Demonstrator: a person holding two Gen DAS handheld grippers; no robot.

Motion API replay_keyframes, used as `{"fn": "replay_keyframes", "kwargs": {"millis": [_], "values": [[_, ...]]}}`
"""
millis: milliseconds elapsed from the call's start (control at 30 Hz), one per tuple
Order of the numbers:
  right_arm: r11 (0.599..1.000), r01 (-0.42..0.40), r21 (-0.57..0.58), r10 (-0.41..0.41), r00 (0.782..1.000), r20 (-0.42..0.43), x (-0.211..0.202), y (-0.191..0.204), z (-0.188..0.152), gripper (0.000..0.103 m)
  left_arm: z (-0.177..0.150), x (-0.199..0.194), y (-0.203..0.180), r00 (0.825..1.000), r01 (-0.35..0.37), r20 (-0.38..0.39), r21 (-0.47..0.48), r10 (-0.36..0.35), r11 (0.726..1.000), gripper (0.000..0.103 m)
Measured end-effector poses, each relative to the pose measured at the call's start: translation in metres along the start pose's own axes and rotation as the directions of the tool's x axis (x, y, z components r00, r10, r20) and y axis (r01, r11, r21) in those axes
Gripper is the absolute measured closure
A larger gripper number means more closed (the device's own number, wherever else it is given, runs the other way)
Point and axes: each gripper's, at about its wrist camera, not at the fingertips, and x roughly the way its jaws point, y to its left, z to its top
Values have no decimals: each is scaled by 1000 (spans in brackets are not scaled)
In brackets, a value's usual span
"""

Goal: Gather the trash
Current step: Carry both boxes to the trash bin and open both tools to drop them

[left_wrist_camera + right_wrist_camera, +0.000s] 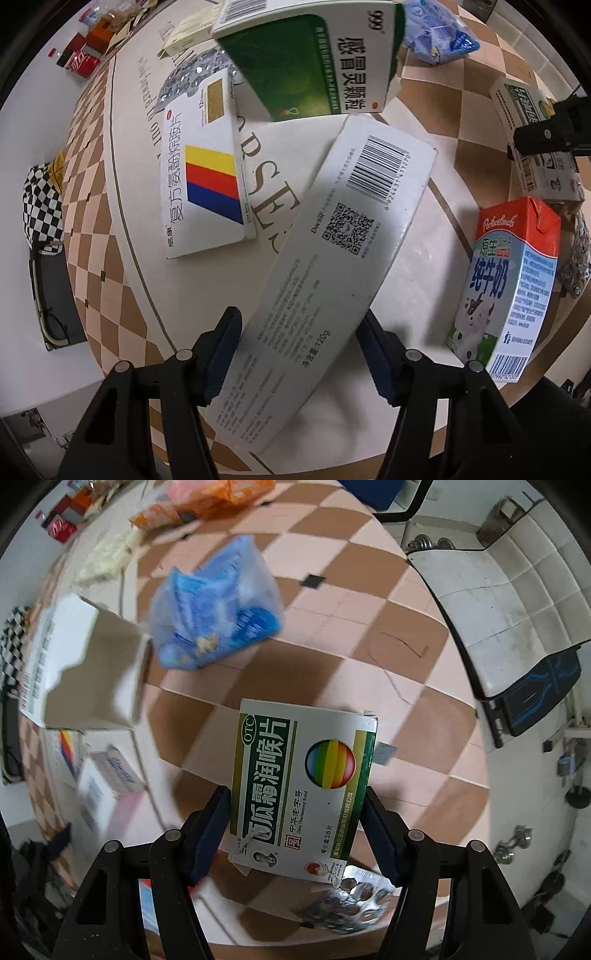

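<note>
A long white box with a barcode and QR code lies on the round patterned table. My left gripper points down and is shut on the box's near end, a blue pad against each long side. My right gripper is shut on a green-and-white medicine box with a rainbow ball printed on it; a blister pack lies just beneath. In the left wrist view this box sits at the far right under a black finger.
Around the long box lie a milk carton, a striped white box, a green box and a blue plastic bag. An open white carton stands at left. Red cans sit far left; a bench stands beyond the table.
</note>
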Motion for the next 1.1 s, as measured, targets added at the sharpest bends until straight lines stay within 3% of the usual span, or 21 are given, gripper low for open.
{"fn": "replay_keyframes", "kwargs": {"millis": [333, 633, 933, 1100], "values": [[1000, 17, -4, -17, 1000, -1, 1, 5, -8, 32, -12, -19, -13, 999, -17, 44, -35, 19, 999, 51], [1000, -30, 6, 29, 990, 135, -50, -7, -33, 32, -43, -55, 16, 991, -20, 127, -144, 39, 989, 52], [993, -114, -29, 118, 957, 264, -112, -7, -102, 32, -102, -103, 53, 968, 37, 251, -246, 27, 969, 53], [986, -160, -46, 166, 939, 300, -131, -5, -177, 32, -157, -123, 60, 950, 163, 302, -272, -77, 948, 54]]}}
